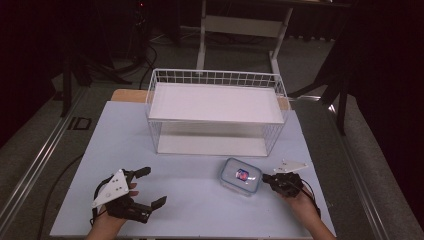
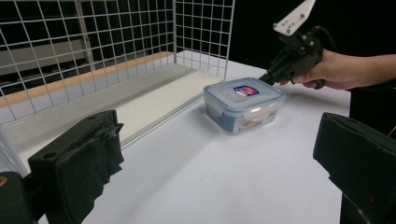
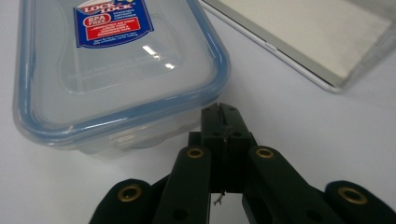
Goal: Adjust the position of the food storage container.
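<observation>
A clear plastic food box [image 1: 241,176] with a blue-rimmed lid and a red-and-blue label sits on the pale table [image 1: 195,200], just in front of the wire basket. My right gripper [image 1: 265,177] is shut with nothing between its jaws, its tips at the box's right side. In the right gripper view the closed tips [image 3: 223,112] sit right by the lid's edge of the box [image 3: 112,70]. My left gripper [image 1: 152,187] rests at the front left with its jaws wide open and nothing between them. The left gripper view shows the box [image 2: 243,103] and the right gripper [image 2: 267,78] beyond it.
A white wire basket [image 1: 216,111] with a white board as a shelf stands across the back of the table. A desk frame [image 1: 240,30] stands on the floor behind. Cables run over the floor at the left.
</observation>
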Demonstrator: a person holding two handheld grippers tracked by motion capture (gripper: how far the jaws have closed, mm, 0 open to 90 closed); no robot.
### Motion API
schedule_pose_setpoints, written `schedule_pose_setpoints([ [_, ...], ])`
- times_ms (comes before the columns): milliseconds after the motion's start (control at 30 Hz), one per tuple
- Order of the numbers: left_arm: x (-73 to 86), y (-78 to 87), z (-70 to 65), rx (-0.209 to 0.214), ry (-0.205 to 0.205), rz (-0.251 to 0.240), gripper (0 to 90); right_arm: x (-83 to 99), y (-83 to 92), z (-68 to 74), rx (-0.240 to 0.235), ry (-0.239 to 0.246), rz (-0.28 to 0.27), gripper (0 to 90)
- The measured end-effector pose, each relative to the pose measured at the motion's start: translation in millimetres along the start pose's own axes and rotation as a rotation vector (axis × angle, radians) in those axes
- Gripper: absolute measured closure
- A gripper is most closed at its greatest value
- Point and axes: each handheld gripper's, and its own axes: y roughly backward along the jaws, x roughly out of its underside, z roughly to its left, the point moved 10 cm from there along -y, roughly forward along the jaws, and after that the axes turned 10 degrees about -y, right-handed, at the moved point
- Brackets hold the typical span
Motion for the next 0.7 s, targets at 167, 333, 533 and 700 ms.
schedule_pose_setpoints([
  [167, 0.7, -0.5, -0.8, 0.003, 0.002, 0.003, 1.9, -8.7, -15.3, 3.9, -0.009, -0.005, -0.008, 90.0],
  [333, 0.8, -0.6, -1.1, 0.006, 0.003, 0.001, 1.9, -16.2, -26.5, 10.6, -0.029, -0.003, -0.012, 90.0],
  [533, 0.9, -0.7, -1.6, 0.009, 0.002, 0.002, 1.9, -28.7, -39.5, 18.2, -0.036, 0.017, -0.015, 90.0],
  [700, 1.4, -0.9, -2.0, 0.014, 0.003, 0.004, 1.9, -35.6, -52.3, 28.8, -0.053, 0.032, -0.008, 90.0],
])
